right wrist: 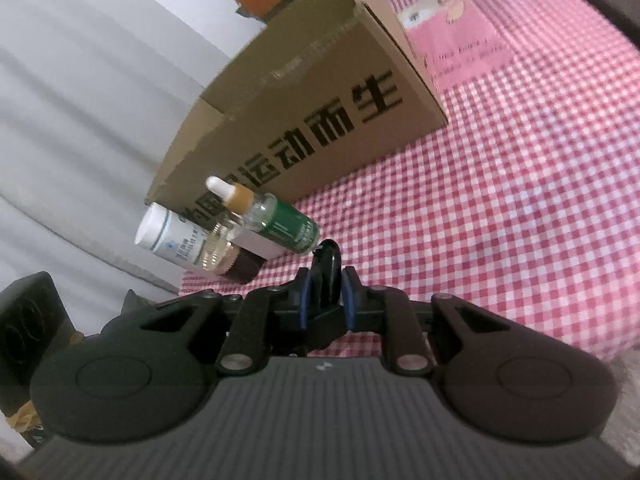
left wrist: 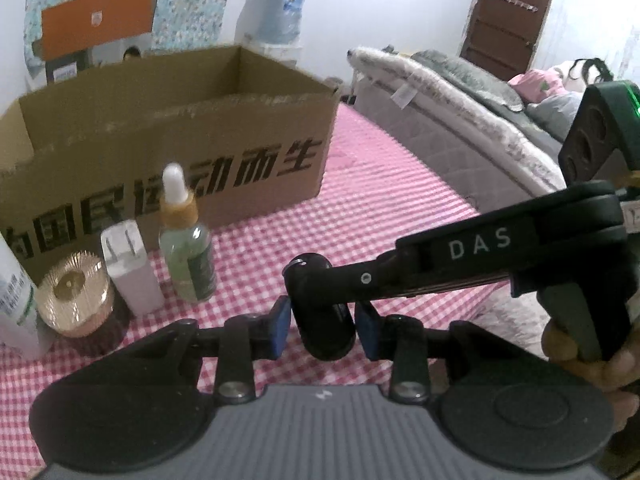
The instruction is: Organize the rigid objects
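Observation:
A small black rounded object [left wrist: 326,320] sits between the blue pads of my left gripper [left wrist: 323,327]. My right gripper [left wrist: 316,276] comes in from the right and its finger lies on the object's top. In the right wrist view my right gripper [right wrist: 326,292] is shut on the same black object [right wrist: 327,276]. An open cardboard box [left wrist: 168,152] stands behind on the checked cloth. In front of it stand a dropper bottle [left wrist: 186,248], a white plug adapter [left wrist: 130,268], a gold-lidded jar [left wrist: 76,296] and a white bottle [left wrist: 12,304].
The pink checked cloth [left wrist: 380,208] covers the surface. A bed with grey and white bedding [left wrist: 472,100] lies at the right. A water dispenser [left wrist: 280,12] and a brown door [left wrist: 508,16] stand at the back. A hand [left wrist: 592,360] holds the right gripper.

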